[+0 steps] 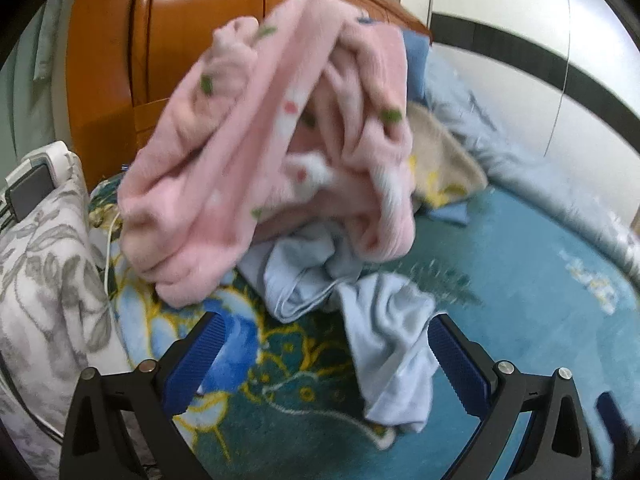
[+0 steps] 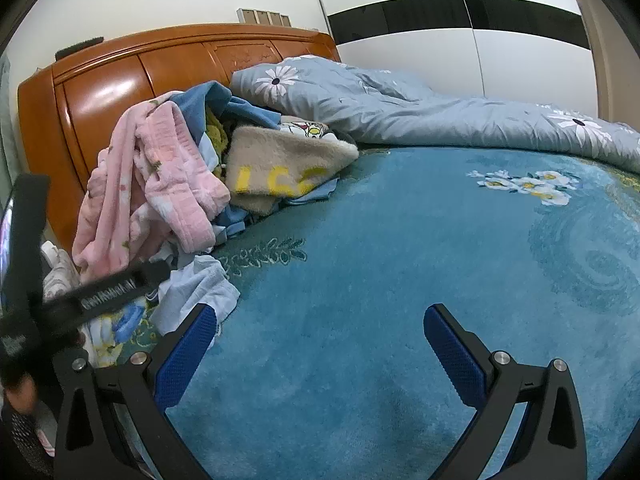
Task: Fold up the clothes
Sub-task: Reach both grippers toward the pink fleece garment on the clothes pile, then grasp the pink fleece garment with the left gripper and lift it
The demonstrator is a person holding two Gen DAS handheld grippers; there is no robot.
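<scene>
My left tongs point(image 1: 326, 354) stand wide, blue ribbed pads point(image 1: 196, 364) apart with nothing between them, hovering over a crumpled pale blue garment point(image 1: 384, 340) of thin smooth cloth. My right tongs point(image 2: 320, 344) are likewise spread wide and empty, above bare teal bedspread point(image 2: 400, 280).

Clothes pile: heaped at the head of the bed against the headboard. In the left wrist view a pink fleece garment point(image 1: 272, 148), plush, with small green and red motifs, fills the frame above the pale blue piece; it is motion-blurred, and I cannot tell what supports it. In the right wrist view the same pink fleece drapes down the left of the pile, beside a beige fuzzy garment point(image 2: 288, 172) bearing yellow characters that I cannot read with confidence. A mid-blue garment point(image 2: 212, 108) sits at the top of the heap.

Writing: a black strap point(image 2: 108, 292) crosses the lower left of the right wrist view with white lettering, too blurred to read.

Surroundings: the bedspread is short-pile plush, teal, with white and yellow flower prints. The headboard point(image 2: 120, 92) is glossy orange-brown wood with carved panels. A grey-blue duvet point(image 2: 400, 108) with white daisies lies bunched along the far side. A grey leaf-print pillow point(image 1: 44, 264) lies at left.
</scene>
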